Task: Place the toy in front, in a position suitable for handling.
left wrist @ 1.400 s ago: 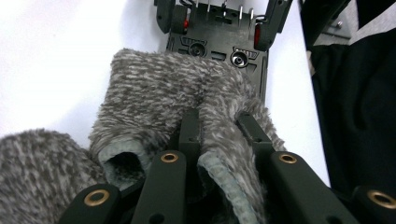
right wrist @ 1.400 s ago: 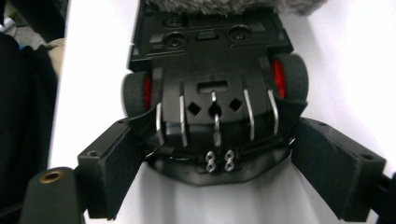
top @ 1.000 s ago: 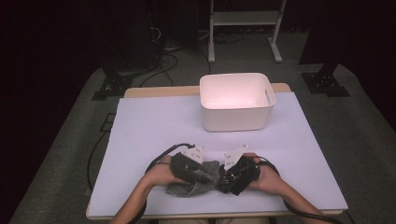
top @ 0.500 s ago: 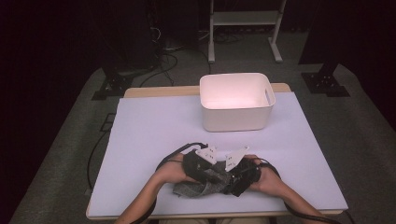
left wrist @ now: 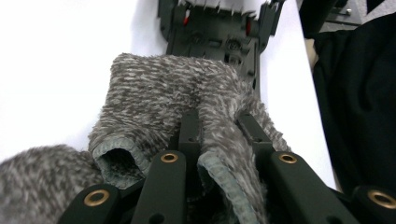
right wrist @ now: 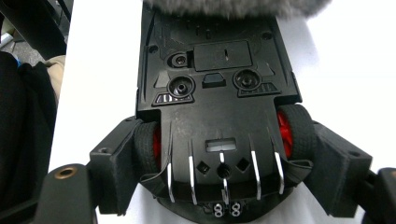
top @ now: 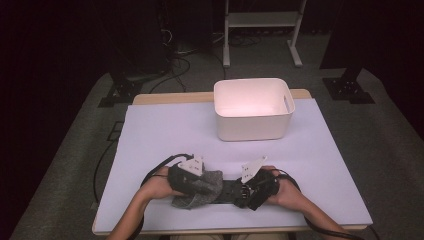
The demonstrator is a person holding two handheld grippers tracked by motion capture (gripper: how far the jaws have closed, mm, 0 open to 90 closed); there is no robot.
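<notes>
A black toy car (right wrist: 217, 93) with red-hubbed wheels lies underside up at the near edge of the table. My right gripper (right wrist: 226, 163) is shut on it, one jaw pressing each side at the wheels. In the high view the car (top: 231, 192) bridges the two hands. A grey fuzzy cloth (left wrist: 163, 93) with a hemmed edge covers the car's far end (left wrist: 215, 37). My left gripper (left wrist: 217, 119) is shut on a fold of that cloth. From above, the left gripper (top: 200, 182) sits over the cloth (top: 202, 195), left of the right gripper (top: 245, 192).
A white plastic bin (top: 252, 82) stands at the back of the table, right of centre. A white mat (top: 165, 135) covers the tabletop. Cables trail from both grippers toward the person. Dark stands and cables lie on the floor beyond the table.
The left hand pushed the cloth right along the car, then drew it back left, baring more of the car between the hands. The right hand stayed put.
</notes>
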